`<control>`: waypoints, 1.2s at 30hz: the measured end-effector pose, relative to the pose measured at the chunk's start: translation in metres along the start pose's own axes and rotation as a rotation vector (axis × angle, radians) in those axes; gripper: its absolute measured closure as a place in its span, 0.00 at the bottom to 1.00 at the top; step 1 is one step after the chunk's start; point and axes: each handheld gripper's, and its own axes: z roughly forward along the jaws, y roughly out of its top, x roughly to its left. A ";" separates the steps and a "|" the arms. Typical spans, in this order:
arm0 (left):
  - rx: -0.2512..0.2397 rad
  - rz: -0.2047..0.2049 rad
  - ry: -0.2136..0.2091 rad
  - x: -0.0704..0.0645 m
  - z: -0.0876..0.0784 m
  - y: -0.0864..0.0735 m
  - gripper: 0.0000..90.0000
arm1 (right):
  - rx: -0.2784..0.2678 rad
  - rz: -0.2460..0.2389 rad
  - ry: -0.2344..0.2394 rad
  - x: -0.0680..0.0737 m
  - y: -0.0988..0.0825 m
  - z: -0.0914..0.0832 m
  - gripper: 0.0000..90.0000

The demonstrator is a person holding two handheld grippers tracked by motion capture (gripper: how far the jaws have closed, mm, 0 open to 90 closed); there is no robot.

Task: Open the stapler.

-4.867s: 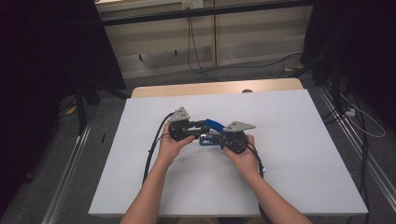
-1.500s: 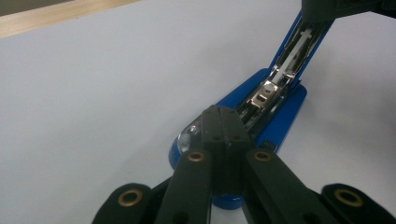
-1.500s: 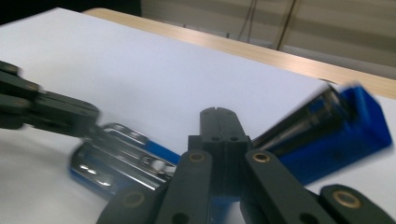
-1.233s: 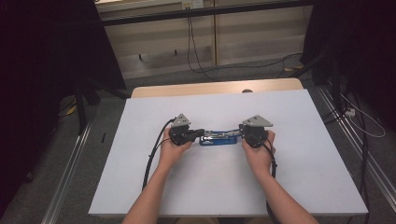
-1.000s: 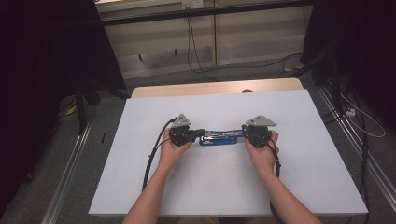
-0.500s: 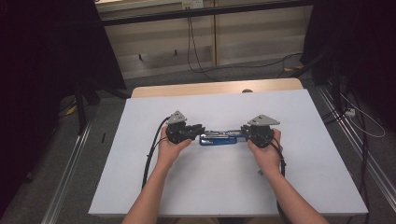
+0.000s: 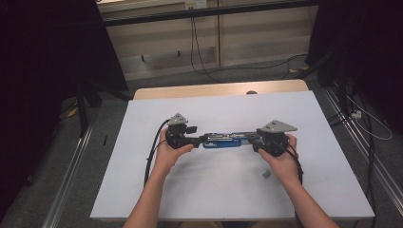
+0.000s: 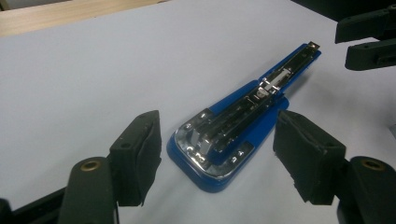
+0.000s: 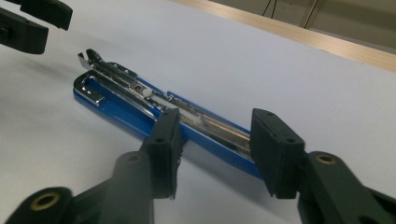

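A blue stapler point(image 7: 227, 140) lies unfolded flat on the white table point(image 7: 228, 190), its metal rails facing up. My left gripper point(image 7: 202, 139) is at its left end. In the left gripper view the jaws have just been opening, and this gripper point(image 8: 219, 140) stands open around the rounded blue base point(image 8: 219, 154) with a gap on each side. My right gripper point(image 7: 252, 141) is at the other end. Its jaws have also just been opening, and it point(image 9: 217, 140) straddles the stapler point(image 9: 126, 98) without pressing on it.
A small grey piece point(image 7: 266, 174) lies on the table beside my right hand. A wooden strip point(image 7: 218, 89) runs along the table's far edge. Cables trail over the floor behind and to the right. Each gripper view shows the opposite gripper point(image 8: 369, 37) point(image 9: 32, 21) beyond the stapler.
Earlier the stapler was held folded between the grippers; it now lies stretched flat on the table. The right gripper has drawn slightly right. The left hand has stayed where it was.
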 end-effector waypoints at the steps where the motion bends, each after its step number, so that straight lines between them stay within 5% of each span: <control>1: 0.005 -0.002 -0.001 -0.001 -0.001 0.000 0.33 | -0.001 0.003 0.005 0.000 -0.001 -0.002 0.56; 16: 0.054 -0.003 0.015 -0.011 -0.012 -0.004 0.17 | 0.006 -0.002 0.030 -0.005 -0.022 -0.023 0.35; 24: 0.052 -0.008 0.021 -0.013 -0.018 -0.006 0.16 | 0.015 -0.032 0.046 -0.006 -0.033 -0.035 0.29; 36: 0.068 -0.007 0.043 -0.013 -0.026 -0.013 0.15 | 0.020 -0.009 0.074 -0.012 -0.050 -0.044 0.20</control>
